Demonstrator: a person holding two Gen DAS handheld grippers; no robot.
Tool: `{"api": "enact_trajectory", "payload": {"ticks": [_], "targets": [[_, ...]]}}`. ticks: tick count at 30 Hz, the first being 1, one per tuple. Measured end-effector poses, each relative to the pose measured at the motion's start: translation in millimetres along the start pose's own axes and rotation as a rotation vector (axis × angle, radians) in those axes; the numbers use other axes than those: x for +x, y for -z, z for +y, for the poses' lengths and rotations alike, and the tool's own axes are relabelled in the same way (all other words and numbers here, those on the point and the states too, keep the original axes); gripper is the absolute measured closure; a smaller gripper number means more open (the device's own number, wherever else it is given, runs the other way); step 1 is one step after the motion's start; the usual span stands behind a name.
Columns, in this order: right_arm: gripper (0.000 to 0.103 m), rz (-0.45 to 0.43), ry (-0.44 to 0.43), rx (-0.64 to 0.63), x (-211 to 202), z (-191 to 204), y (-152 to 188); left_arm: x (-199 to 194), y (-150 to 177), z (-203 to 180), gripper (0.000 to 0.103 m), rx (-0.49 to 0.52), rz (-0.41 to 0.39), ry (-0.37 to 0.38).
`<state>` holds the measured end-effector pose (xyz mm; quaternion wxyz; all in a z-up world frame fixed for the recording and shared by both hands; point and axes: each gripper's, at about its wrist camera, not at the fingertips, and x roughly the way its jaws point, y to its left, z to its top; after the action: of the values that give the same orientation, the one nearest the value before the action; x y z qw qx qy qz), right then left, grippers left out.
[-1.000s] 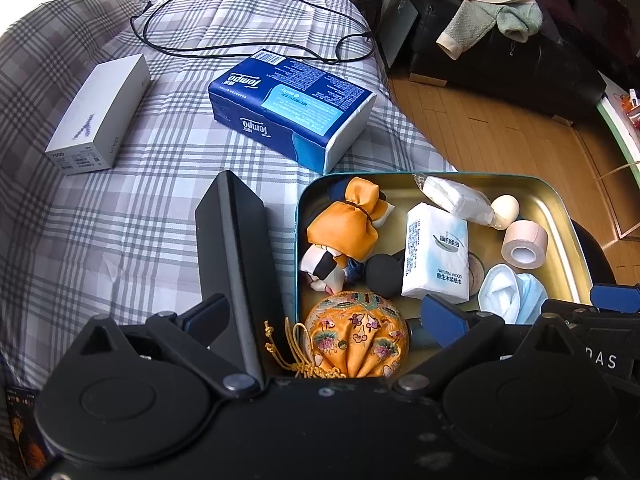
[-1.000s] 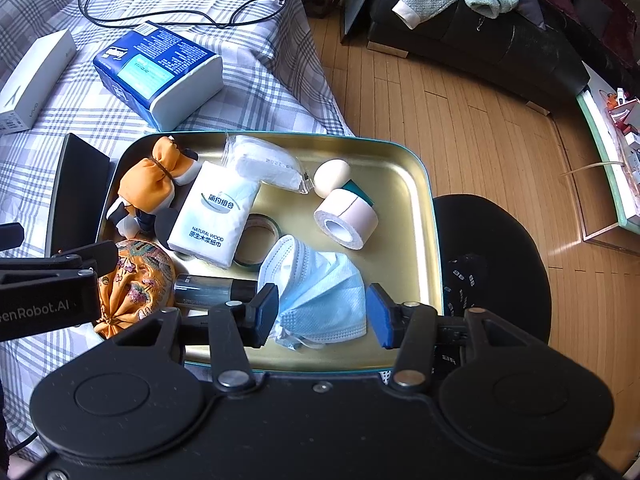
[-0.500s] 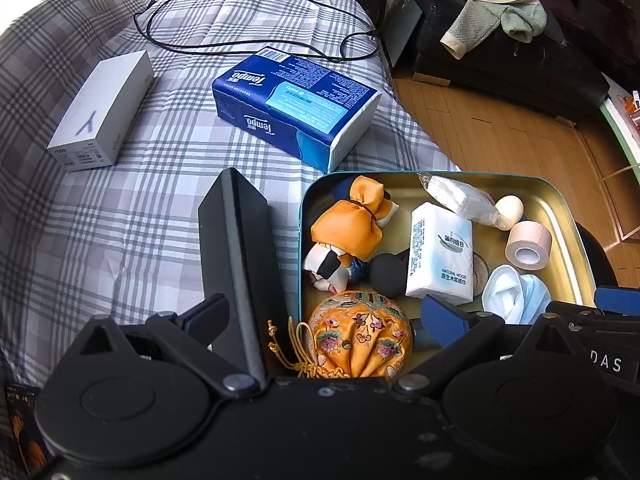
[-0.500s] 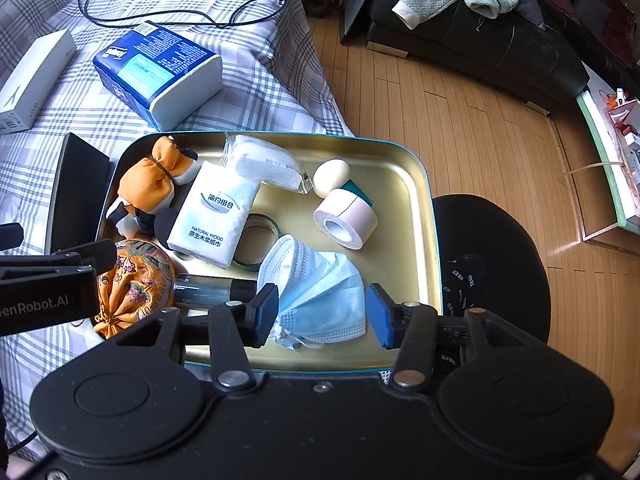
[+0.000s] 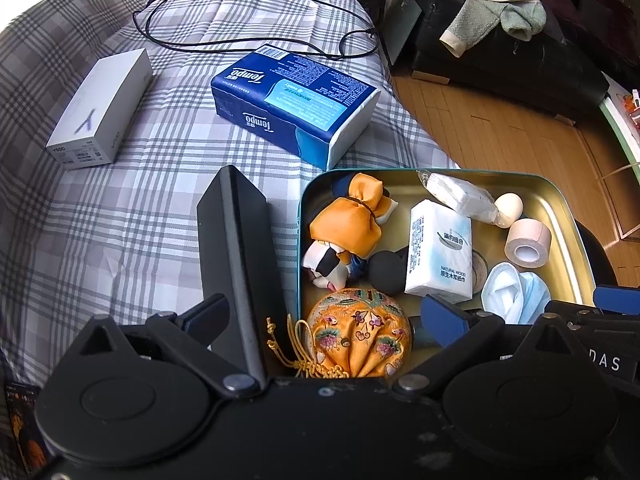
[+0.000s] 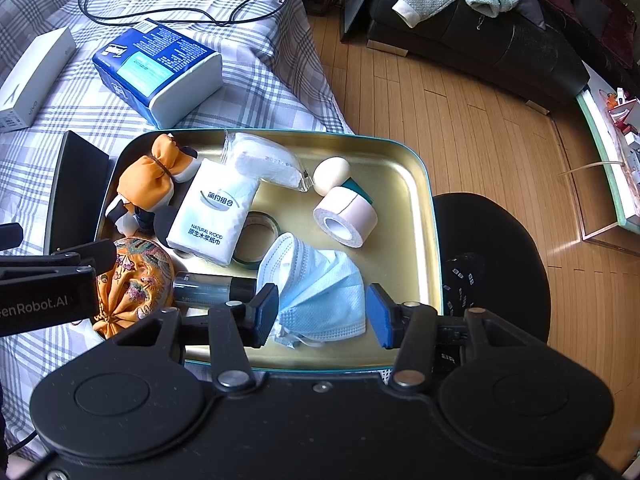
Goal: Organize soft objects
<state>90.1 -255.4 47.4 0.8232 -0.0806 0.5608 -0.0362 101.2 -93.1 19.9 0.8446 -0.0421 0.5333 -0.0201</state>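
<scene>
Two sets of tongs hang low over the near edge of a gold-lined tin that sits on a plaid-covered bed. The right tongs are spread, their blue pads either side of a crumpled blue face mask without pressing it, which reads as lining up for a pinch or having just let go; the frames fit both. The left tongs are also spread wide, one finger outside the tin by a black case standing along the tin's left wall, the other inside, so they straddle the embroidered orange pouch in the near left corner. Its gold cord spills over the rim, probably because the pouch is wedged tight against the wall.

Beside the pouch a dark tube lies flat. Further in, a small white tissue pack leans over a roll of clear tape, and a cloth doll in orange fills the left side next to a black round thing. A roll of pale tape, a cream ball and a wrapped white wad lie toward the far wall.

So the small soft things already lie gathered in the tin, mixed with hard ones; whether they are being brought in or sorted out I cannot tell.

Beyond the tin, a big blue tissue pack and a white box rest on the bed, with a black cable looped behind.
</scene>
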Motion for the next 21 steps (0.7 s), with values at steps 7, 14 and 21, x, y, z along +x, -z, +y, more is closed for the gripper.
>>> {"api": "enact_trajectory", "payload": {"ticks": [7, 14, 21], "targets": [[0.054, 0.0, 0.0, 0.0, -0.1, 0.1, -0.4, 0.1, 0.6, -0.6, 0.001, 0.003, 0.001, 0.0], [0.054, 0.0, 0.0, -0.001, -0.3, -0.3, -0.6, 0.1, 1.4, 0.1, 0.001, 0.004, 0.004, 0.002], [0.054, 0.003, 0.001, -0.001, 1.2, -0.8, 0.7, 0.3, 1.6, 0.7, 0.001, 0.004, 0.006, 0.002]]}}
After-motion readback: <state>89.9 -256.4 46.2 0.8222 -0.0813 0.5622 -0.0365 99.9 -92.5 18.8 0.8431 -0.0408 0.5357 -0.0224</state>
